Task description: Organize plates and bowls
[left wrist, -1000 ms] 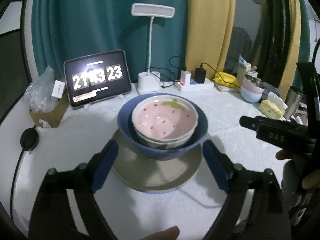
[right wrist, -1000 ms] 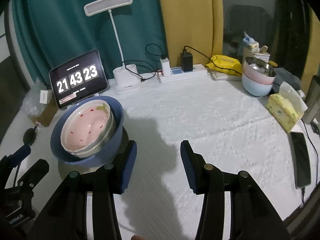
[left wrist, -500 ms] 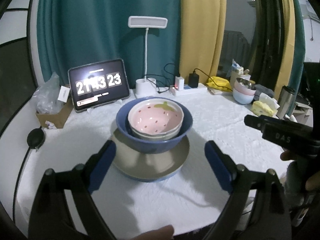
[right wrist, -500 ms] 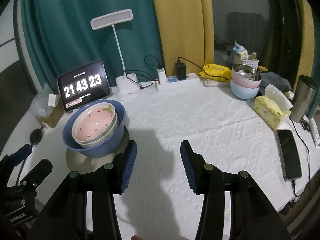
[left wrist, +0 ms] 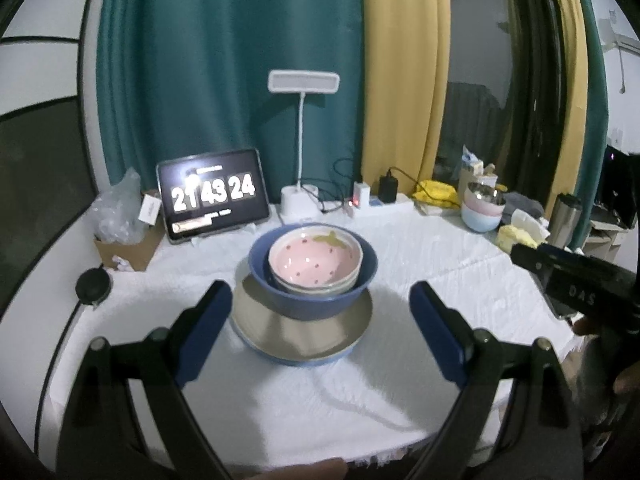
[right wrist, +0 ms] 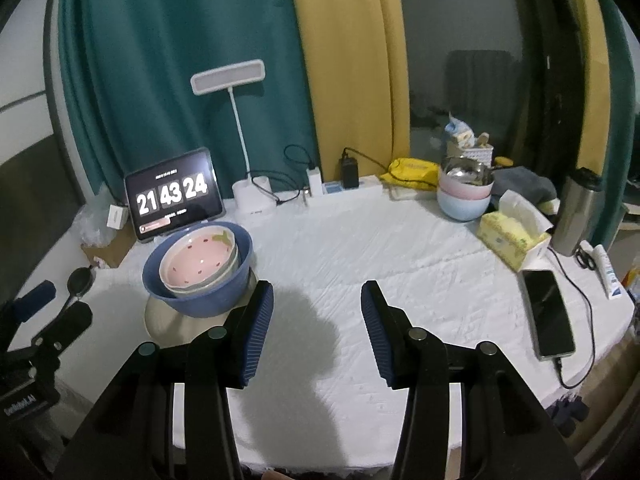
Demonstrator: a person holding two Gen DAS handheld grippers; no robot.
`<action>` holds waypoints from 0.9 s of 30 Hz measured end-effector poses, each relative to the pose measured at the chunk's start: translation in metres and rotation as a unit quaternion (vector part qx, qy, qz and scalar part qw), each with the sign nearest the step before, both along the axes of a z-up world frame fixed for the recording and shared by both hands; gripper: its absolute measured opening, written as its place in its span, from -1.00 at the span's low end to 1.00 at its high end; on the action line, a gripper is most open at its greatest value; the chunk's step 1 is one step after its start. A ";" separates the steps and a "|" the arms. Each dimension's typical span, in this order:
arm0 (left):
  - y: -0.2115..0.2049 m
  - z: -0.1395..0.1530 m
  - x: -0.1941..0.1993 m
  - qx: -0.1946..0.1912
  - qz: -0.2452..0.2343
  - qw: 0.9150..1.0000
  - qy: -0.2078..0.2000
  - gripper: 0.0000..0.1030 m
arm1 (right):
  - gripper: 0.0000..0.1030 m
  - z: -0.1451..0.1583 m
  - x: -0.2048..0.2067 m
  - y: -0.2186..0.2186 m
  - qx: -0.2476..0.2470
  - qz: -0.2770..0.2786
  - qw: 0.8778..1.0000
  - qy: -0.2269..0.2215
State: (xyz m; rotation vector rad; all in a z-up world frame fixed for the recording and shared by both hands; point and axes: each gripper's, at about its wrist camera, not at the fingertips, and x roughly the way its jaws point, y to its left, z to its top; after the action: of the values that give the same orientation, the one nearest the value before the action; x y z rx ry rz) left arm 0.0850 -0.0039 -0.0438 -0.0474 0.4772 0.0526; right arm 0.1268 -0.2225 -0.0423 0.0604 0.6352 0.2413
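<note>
1. Ahead of the left gripper (left wrist: 320, 304), between its widely spread blue pads but beyond their tips, stood the stack of dishes; the pads touched nothing and held nothing.
2. Over bare tablecloth (right wrist: 400, 264) the right gripper (right wrist: 317, 300) hovered with its jaws partly apart, nothing between its ribbed blue pads; the stack lay ahead to its left, just beside the left pad's tip in that view.
3. At the bottom of the stack sat a flat beige plate (left wrist: 256, 320) with a blue rim, carrying a deep blue bowl (left wrist: 312, 300), and nested in that a pale bowl topped by a pink strawberry-patterned bowl (left wrist: 312, 258).
4. Right of the stack the cloth ran open and crinkled toward the table's near curved edge, giving free room in front of both grippers.
5. Far ahead, along the back edge, stood a tablet clock (left wrist: 212, 196), a white desk lamp (left wrist: 302, 128) and a power strip (right wrist: 352, 190).
6. Far to the right, another stack of pastel bowls (right wrist: 464, 196) with a metal one on top stood near a yellow tissue pack (right wrist: 508, 240); a phone (right wrist: 548, 312) lay close to the right edge.
</note>
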 end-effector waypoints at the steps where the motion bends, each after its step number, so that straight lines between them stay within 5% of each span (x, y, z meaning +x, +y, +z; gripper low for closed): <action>1: 0.000 0.003 -0.002 0.001 0.000 1.000 -0.004 0.77 | -0.06 0.002 -0.002 -0.001 0.000 -0.001 1.000 -0.003; 27: 0.005 0.072 -0.041 0.015 0.014 0.995 -0.093 0.77 | -0.05 0.059 -0.039 -0.011 -0.008 -0.002 0.996 -0.085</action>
State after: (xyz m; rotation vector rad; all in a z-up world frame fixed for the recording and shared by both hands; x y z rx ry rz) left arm 0.0440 0.0014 0.0277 -0.0295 0.2888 0.0821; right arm 0.0877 -0.2334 0.0170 0.0256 0.4683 0.2358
